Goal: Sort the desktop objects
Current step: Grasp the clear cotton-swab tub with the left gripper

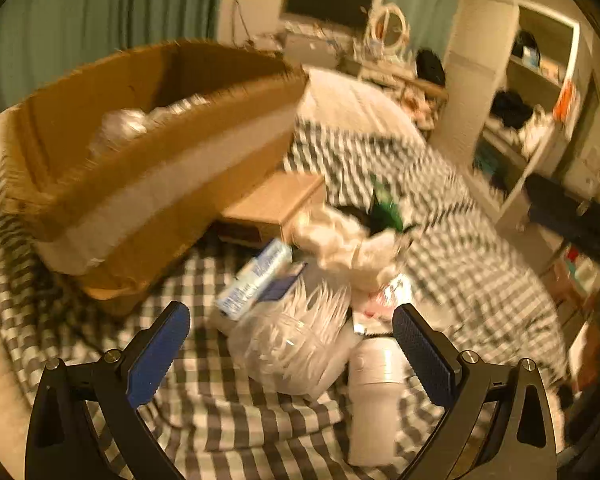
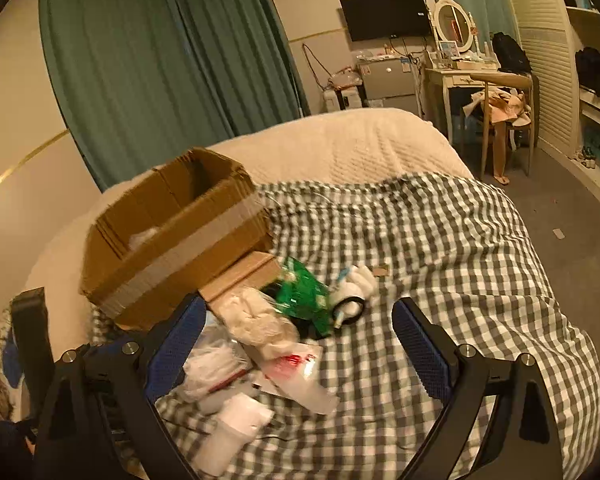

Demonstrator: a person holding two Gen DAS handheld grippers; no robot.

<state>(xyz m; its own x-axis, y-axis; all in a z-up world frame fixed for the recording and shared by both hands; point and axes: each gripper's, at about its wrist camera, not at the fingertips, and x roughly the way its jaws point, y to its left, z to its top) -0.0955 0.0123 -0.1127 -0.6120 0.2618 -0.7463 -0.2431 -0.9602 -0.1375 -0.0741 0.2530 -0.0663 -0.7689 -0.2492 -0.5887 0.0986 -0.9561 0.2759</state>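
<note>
A pile of loose items lies on the checked cloth [image 1: 452, 216]: a clear plastic bag [image 1: 296, 340], a blue-and-white packet [image 1: 254, 280], a white bottle [image 1: 374, 396], crumpled white paper [image 1: 340, 240] and a green packet [image 2: 304, 296]. My left gripper [image 1: 291, 318] hovers open just above the clear bag and the bottle, nothing between its fingers. My right gripper [image 2: 298, 324] stands open over the same pile, near crumpled white paper [image 2: 256, 320] and a red-printed wrapper [image 2: 296, 368]. A large open cardboard box [image 1: 148, 160], with some plastic inside, sits left of the pile.
A small flat cardboard box [image 2: 240, 276] leans by the big cardboard box [image 2: 176, 236]. The bed's beige cover [image 2: 340, 148] stretches beyond the checked cloth [image 2: 440, 240]. Green curtains [image 2: 160, 68], a dressing table with chair [image 2: 500, 96] and white shelves [image 1: 532, 92] line the room.
</note>
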